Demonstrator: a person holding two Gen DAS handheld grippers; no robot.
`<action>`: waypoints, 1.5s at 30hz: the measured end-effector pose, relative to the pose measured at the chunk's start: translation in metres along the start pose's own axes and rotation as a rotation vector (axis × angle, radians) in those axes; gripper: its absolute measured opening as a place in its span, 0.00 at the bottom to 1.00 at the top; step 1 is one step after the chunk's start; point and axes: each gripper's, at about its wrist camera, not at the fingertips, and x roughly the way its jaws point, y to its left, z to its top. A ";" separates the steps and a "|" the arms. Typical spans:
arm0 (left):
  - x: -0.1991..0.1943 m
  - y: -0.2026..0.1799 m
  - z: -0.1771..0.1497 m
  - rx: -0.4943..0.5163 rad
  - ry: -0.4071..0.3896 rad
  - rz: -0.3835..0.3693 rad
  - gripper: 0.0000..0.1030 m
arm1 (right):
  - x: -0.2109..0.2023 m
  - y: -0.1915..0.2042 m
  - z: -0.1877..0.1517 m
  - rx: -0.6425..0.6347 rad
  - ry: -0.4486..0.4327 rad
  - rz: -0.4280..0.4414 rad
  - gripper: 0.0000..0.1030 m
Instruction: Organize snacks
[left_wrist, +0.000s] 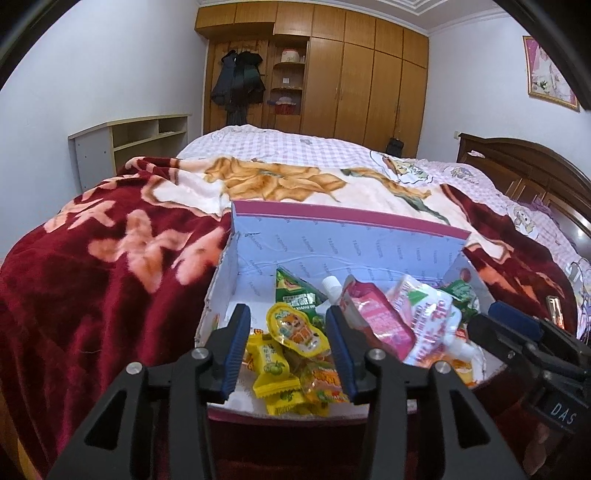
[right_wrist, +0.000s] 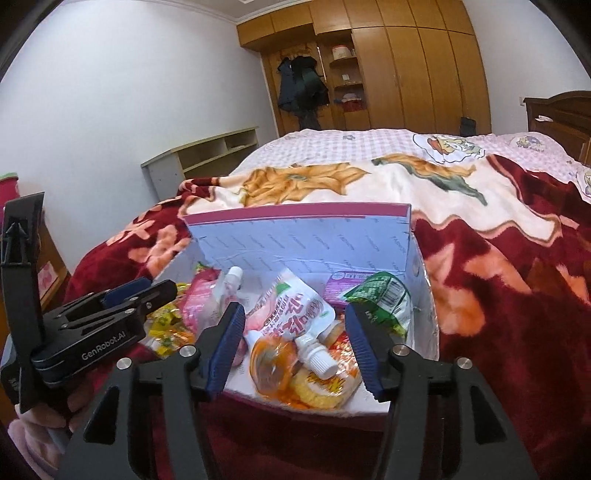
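Hovering over: shoebox-style box (left_wrist: 351, 229) full of snacks, lying on a red floral blanket (left_wrist: 92, 277) across a bed

Left wrist view
- Box position: centre of frame, lid flap raised behind, near rim at lower centre
- Left gripper (left_wrist: 288, 350): spread wide, nothing held, poised above the box's near left corner
- Between the fingers (left_wrist: 236, 347): yellow candy packets (left_wrist: 275, 376) and a yellow jelly cup (left_wrist: 295, 330), seen through the gap, contact not evident
- Further in: green triangular pack (left_wrist: 295, 291) at centre, pink pouch (left_wrist: 373, 314) and white spouted pouch (left_wrist: 432, 325) to the right
- Right gripper (left_wrist: 517, 332): lower right of frame, seen side-on, opening not readable here

Right wrist view
- Right gripper (right_wrist: 295, 343): parted wide, empty, above the box's near right part
- Between the fingers (right_wrist: 229, 343): white spouted pouch (right_wrist: 295, 306) lying cap-down over an orange jelly cup (right_wrist: 273, 362)
- Upper right of the box: green crinkly bag (right_wrist: 384, 299) and a purple pack (right_wrist: 340, 284)
- Left gripper (right_wrist: 122, 295): left edge of frame, side-on

Handling, as judged
- Weight: all light
- Candy packets: soft, slippery film, likely to slide; best pinched across the crimped end
- Jelly cups: stiffer rim, foil lid fragile, best taken by the rim
- Spouted pouches: squashy body, firm cap and neck offering the surest hold
- Green bag: crushable contents, light squeeze on the sealed edge
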 end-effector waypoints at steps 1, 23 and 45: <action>-0.003 -0.001 -0.001 0.001 -0.002 0.000 0.43 | -0.002 0.003 -0.001 -0.004 0.001 0.000 0.56; -0.054 -0.021 -0.035 0.009 -0.025 0.001 0.50 | -0.036 0.019 -0.035 0.038 0.014 -0.031 0.56; -0.049 -0.020 -0.044 0.000 0.001 0.009 0.50 | -0.029 0.017 -0.043 0.050 0.042 -0.032 0.56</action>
